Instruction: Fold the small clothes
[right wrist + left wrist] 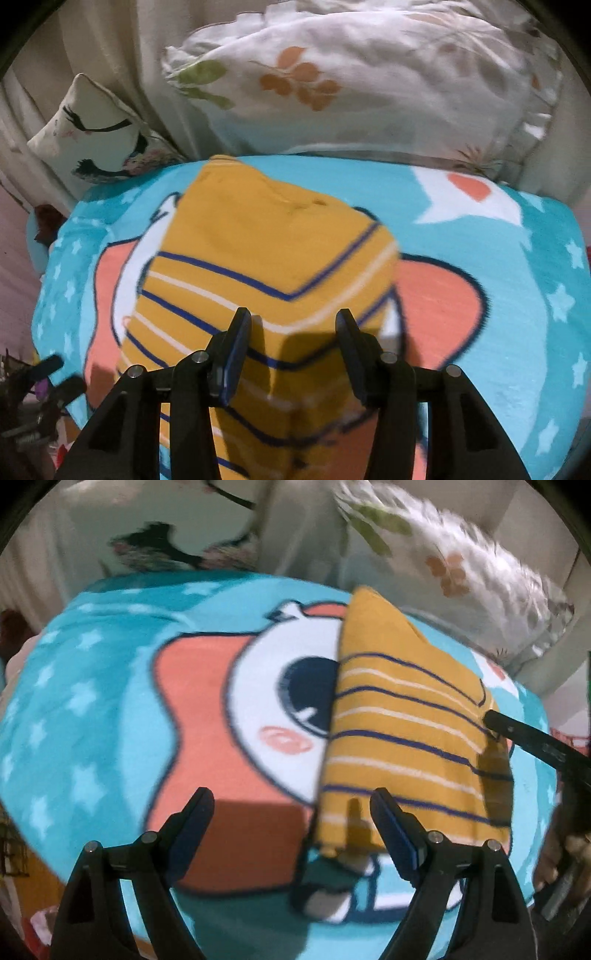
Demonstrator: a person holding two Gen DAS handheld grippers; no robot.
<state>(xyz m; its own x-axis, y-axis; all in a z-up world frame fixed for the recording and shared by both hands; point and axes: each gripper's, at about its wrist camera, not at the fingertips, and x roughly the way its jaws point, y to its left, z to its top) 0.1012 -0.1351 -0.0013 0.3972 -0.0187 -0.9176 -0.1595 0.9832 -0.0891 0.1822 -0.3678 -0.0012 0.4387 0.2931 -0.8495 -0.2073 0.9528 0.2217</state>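
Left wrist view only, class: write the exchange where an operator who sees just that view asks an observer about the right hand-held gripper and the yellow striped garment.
Operator: Is the right hand-held gripper open?
Observer: Yes. The right hand-held gripper is open over the yellow striped garment and grips nothing.
Operator: How does the garment look from that side?
Observer: Its stripes meet in a V, as if along a fold down its middle.

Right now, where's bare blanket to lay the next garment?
Free: the starred blue stretch of the blanket left of the yellow striped garment, and the blue patch to its right. Crowded: the far edge, against the pillows.
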